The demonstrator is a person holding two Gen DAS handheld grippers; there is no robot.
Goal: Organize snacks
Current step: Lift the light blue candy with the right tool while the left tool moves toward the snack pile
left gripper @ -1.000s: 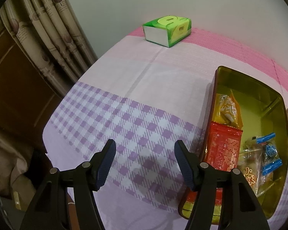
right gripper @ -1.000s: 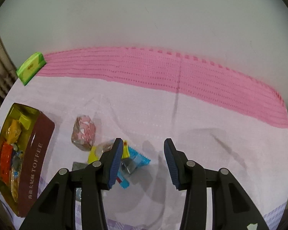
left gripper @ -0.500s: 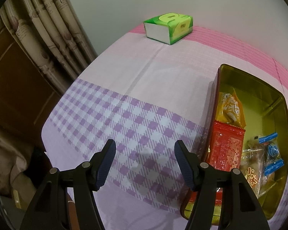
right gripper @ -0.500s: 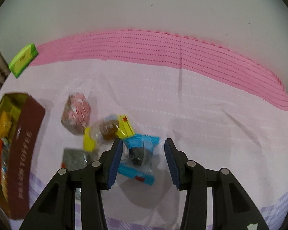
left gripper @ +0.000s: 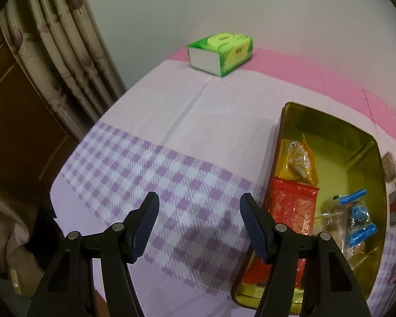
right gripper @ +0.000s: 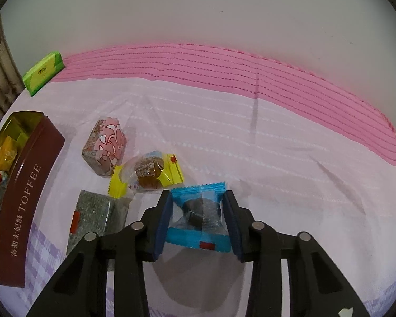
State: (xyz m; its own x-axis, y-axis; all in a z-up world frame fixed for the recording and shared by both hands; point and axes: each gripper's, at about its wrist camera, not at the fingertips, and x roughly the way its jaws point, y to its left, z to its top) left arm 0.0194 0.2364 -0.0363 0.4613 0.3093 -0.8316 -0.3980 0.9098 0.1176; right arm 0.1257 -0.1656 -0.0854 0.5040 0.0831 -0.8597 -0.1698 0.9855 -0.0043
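A blue-ended candy packet (right gripper: 199,219) lies between the blue pads of my right gripper (right gripper: 198,218), whose jaws are closing and touch the wrapper on both sides. Just left lie a yellow-ended candy (right gripper: 147,175), a pink patterned packet (right gripper: 105,145) and a grey-green packet (right gripper: 95,214). The brown TOFFEE tin (right gripper: 26,198) stands at the far left. In the left wrist view the tin (left gripper: 356,137) holds several snacks, among them a red packet (left gripper: 293,206) and blue candies (left gripper: 359,216). My left gripper (left gripper: 199,224) hangs open over the checked cloth, left of the tin.
A green tissue box (left gripper: 220,52) sits at the back of the table near the wall, also seen as the green tissue box (right gripper: 43,72). Curtains (left gripper: 66,52) hang at the left beyond the table edge. The pink-banded tablecloth (right gripper: 277,145) stretches right of the snacks.
My right gripper came down over the blue candy packet and its pads closed in on it. The left gripper stayed about where it was, open.
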